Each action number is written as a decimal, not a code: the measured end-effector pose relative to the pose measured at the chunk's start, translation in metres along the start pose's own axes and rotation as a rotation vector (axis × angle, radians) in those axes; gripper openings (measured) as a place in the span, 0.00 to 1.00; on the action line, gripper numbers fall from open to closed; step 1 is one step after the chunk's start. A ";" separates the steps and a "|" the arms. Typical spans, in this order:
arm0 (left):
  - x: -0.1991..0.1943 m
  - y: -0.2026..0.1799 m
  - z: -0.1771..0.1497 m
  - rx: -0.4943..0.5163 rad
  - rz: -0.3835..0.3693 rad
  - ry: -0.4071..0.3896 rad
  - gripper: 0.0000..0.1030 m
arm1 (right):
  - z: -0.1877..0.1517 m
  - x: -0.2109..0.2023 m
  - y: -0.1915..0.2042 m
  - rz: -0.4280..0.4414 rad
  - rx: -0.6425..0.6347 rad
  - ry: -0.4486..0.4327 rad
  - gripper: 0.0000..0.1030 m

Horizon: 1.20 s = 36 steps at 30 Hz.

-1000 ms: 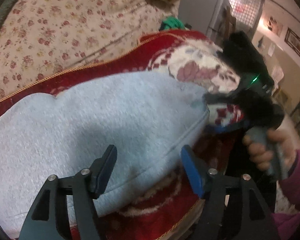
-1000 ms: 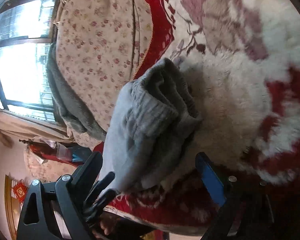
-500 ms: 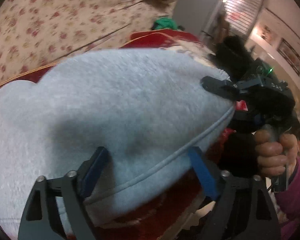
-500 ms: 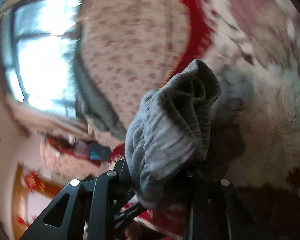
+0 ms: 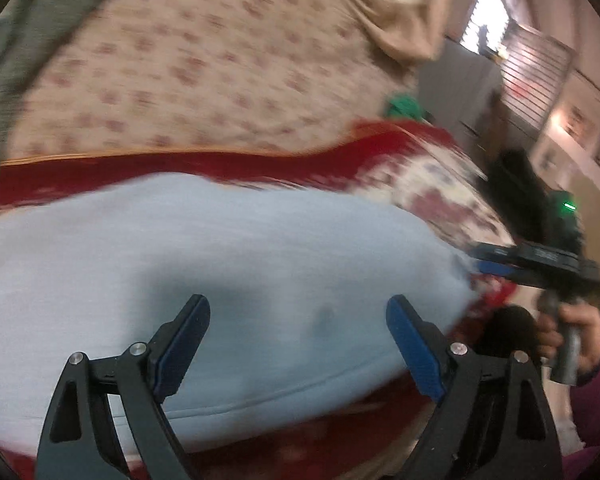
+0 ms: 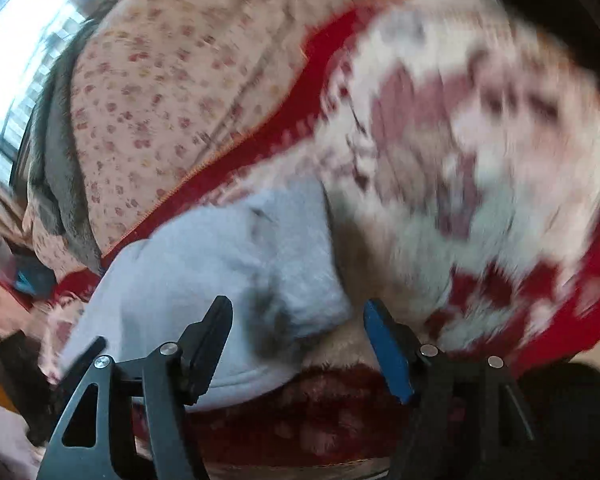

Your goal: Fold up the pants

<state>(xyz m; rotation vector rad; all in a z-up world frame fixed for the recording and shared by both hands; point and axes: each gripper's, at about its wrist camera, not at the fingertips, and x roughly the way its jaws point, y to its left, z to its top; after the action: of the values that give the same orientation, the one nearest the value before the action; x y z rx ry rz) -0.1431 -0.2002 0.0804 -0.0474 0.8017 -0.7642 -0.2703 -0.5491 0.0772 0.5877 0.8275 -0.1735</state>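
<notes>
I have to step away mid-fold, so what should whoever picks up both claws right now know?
Left claw: open, holding nothing, over the near hem of the pants.
Right claw: open, empty, at the pants' end.
Pants: light blue-grey fleece, lying on the red floral blanket, apparently doubled over, free of both claws.
Done: one fold seems laid down.
Left: probably smooth it, then fold again; motion blur hides finer detail.
</notes>
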 end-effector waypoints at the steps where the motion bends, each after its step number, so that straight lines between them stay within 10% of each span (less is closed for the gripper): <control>1: -0.009 0.013 0.001 -0.017 0.046 -0.009 0.87 | 0.004 -0.001 0.014 -0.003 -0.033 -0.007 0.72; 18: -0.192 0.251 -0.050 -0.438 0.710 -0.158 0.87 | -0.068 0.153 0.350 0.487 -0.607 0.396 0.73; 31: -0.227 0.368 -0.107 -0.770 0.709 -0.208 0.87 | -0.133 0.231 0.558 0.620 -0.824 0.374 0.73; 36: -0.210 0.374 -0.112 -0.736 0.720 -0.168 0.87 | -0.185 0.272 0.590 0.470 -0.975 0.384 0.73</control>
<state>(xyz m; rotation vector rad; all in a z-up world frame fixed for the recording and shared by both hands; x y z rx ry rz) -0.0867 0.2351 0.0159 -0.4512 0.8262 0.2359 0.0105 0.0636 0.0290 -0.1334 0.9968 0.7644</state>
